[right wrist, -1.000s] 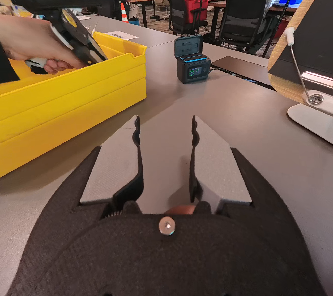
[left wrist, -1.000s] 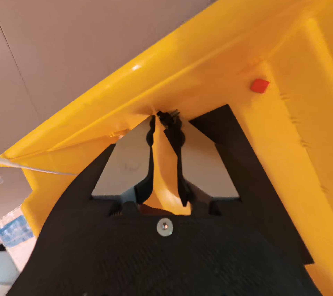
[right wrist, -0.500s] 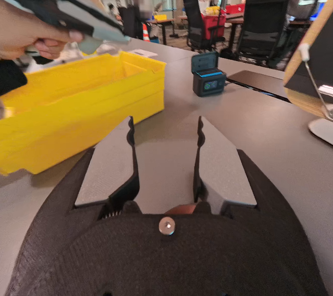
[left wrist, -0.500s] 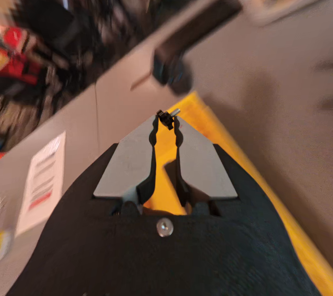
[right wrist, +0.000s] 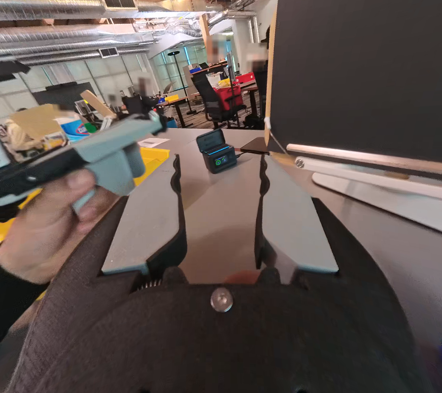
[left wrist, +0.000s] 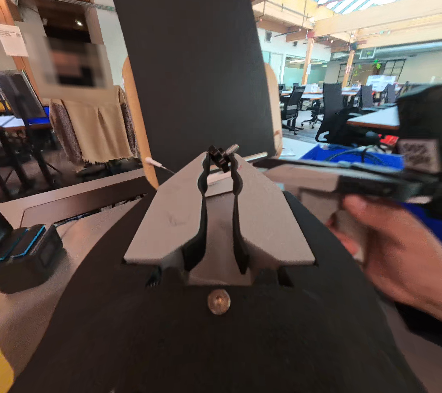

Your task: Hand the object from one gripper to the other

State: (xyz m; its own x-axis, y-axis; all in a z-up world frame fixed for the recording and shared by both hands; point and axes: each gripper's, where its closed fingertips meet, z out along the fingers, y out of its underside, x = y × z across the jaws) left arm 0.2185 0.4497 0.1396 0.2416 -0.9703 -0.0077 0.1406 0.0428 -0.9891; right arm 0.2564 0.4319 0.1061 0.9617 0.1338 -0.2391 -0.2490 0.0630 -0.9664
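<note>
Left gripper (left wrist: 219, 158) narrowed on a small thumb screw (left wrist: 221, 156), pinched at the very fingertips: black knob between the pads, silver threaded stub poking out up and to the right, past the right fingertip. So the screw's long axis runs across the jaw line, tilted upward toward the right gripper's side.

Right gripper (right wrist: 218, 160) wide apart, nothing between the fingers. In the left wrist view it (left wrist: 306, 174) comes in from the right, roughly level with the screw, tips pointing left, near the screw but apart from it. In the right wrist view the left gripper (right wrist: 134, 135) sits to the left and a bit above its own fingertips; the screw itself is too small to make out there.

Judgement: the handover has not begun; the right gripper is the receiver and must close the gap sideways toward the exposed stub.

Room: both grippers are held in the air above the grey table (right wrist: 215, 226). A dark upright panel (left wrist: 191, 46) stands beyond the left fingertips; a charging case (right wrist: 216, 154) sits ahead of the right ones, lower down. The yellow bin (right wrist: 153, 158) lies under the left gripper. Little of the stub is free to grab, so slip risk looks real.
</note>
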